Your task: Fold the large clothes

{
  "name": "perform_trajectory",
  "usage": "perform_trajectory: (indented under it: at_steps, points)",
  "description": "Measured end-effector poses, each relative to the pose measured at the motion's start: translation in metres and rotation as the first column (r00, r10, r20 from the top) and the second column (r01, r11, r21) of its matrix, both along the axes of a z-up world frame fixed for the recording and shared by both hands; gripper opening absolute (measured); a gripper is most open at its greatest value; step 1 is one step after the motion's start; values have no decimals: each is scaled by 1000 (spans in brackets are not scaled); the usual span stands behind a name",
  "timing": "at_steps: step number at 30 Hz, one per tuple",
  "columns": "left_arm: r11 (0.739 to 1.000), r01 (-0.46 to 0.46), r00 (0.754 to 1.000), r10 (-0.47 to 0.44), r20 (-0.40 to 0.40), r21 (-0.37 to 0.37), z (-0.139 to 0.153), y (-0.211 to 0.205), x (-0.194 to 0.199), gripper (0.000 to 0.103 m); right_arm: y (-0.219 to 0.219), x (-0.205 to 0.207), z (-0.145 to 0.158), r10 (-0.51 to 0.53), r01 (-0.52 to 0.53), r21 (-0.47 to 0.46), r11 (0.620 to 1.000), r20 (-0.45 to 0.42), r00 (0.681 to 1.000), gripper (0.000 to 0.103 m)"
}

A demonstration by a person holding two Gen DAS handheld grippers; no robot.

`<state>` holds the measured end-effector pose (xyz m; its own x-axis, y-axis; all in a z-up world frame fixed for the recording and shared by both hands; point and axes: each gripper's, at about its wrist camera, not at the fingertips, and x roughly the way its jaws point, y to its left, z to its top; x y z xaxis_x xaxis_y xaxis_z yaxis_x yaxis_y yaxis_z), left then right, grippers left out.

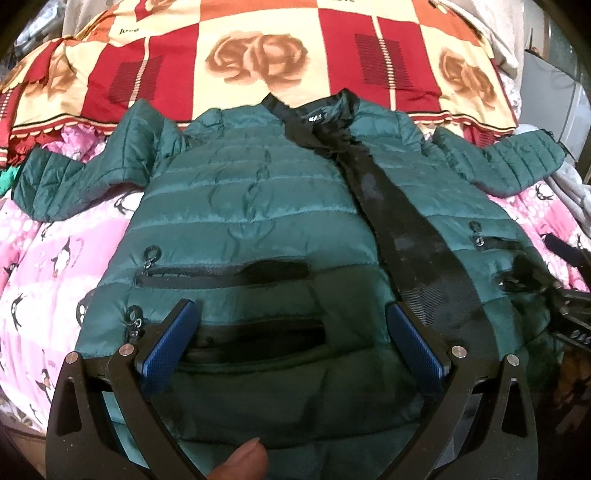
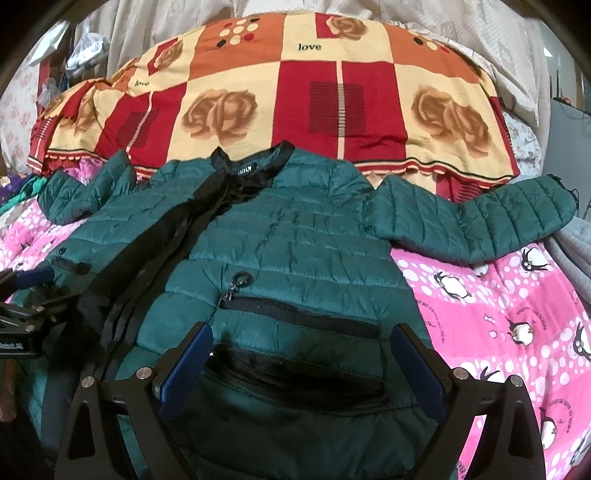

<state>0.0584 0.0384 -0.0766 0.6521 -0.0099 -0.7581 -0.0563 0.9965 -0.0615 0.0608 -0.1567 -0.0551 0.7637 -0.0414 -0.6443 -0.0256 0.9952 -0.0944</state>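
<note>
Both wrist views low and close over jacket [image 1: 258, 206] hem, facing collar, left and right halves, sharing centre zip [image 2: 177, 236]

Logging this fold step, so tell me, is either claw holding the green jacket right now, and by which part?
Neither. The left claw and right claw both stand open over the hem end of the green jacket, near its zipped pockets, gripping no fabric.

We look across a bed covered by a pink sheet [image 2: 487, 306] printed with penguins and white dots. Beyond it lies a red, cream and orange blanket [image 2: 306, 110] with rose motifs (the word "love" is printed on it). Pale curtains [image 2: 166, 22] hang behind, in soft, even light.
</note>
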Motion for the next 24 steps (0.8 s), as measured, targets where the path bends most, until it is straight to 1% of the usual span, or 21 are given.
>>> perform_trajectory:
  at_steps: [3, 8, 24]
  points:
    - [1000, -2, 1000, 2, 4, 5, 0, 0, 0, 103, 0, -5, 8, 16, -17, 17, 1000, 45, 999, 96]
    - [1000, -3, 1000, 3, 5, 13, -1, 0, 0, 103, 7, -11, 18, 45, -46, 3, 999, 96, 994, 96]
    - [1000, -8, 1000, 8, 4, 19, -2, 1, 2, 103, 10, -11, 16, 52, -51, -12, 999, 92, 994, 96]
